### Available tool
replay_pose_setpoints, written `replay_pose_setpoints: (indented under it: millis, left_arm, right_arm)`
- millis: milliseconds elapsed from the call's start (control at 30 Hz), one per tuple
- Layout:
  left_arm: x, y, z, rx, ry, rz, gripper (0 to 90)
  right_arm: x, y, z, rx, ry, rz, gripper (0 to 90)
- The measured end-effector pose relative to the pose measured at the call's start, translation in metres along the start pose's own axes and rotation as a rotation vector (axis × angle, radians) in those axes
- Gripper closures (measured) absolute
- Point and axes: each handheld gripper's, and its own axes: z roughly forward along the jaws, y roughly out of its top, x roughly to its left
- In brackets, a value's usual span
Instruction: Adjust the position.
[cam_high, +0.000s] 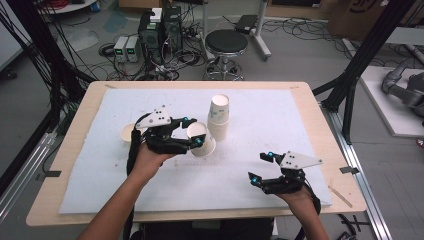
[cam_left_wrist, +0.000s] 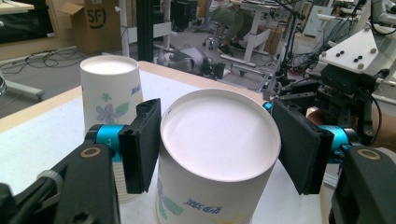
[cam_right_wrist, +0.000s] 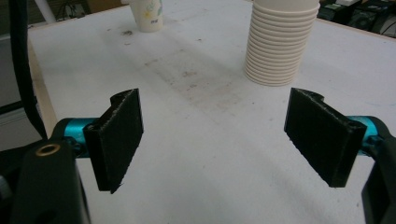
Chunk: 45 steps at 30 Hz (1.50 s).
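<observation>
A white paper cup (cam_high: 201, 139) printed with a green and blue floral motif and blue lettering is seen inverted between the jaws of the left gripper (cam_high: 193, 131), its flat white base uppermost. In the left gripper view the cup (cam_left_wrist: 217, 154) is bracketed on both sides by the black pads; the left pad is seen touching the rim of the base, while full contact at the right pad cannot be confirmed. In the high view the cup is shown tilted, its long axis leaning with the base toward the left gripper and the wider mouth directed down toward the white mat (cam_high: 260, 175). It is located near the middle of the mat, just beside a stack of cups (cam_high: 218, 117) that stands upright with bases up. The same stack is seen in the left gripper view (cam_left_wrist: 110, 91) behind the left jaw, and its ribbed nested rims are seen in the right gripper view (cam_right_wrist: 281, 44). A further single cup (cam_high: 127, 133) is placed at the left of the mat, beside the left gripper. The right gripper (cam_high: 261, 168) is held over the near right part of the mat, well apart from the cups, its jaws spread wide with nothing between them
</observation>
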Motion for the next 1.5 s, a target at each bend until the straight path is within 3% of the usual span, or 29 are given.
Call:
replay_pose_setpoints:
  millis: [467,967,1500]
  left_arm:
    - [-0.014,-0.017,0.0,0.009,-0.044,-0.01,35.9]
    - [-0.021,-0.02,0.01,0.033,-0.116,-0.001,36.0]
    - [-0.031,-0.022,0.021,0.069,-0.19,0.02,36.1]
  right_arm:
    - [0.014,0.008,0.006,-0.013,0.071,-0.029,20.0]
    - [0.021,0.016,0.014,-0.005,0.109,-0.071,20.0]
    - [0.03,0.033,0.034,-0.003,0.193,-0.107,20.1]
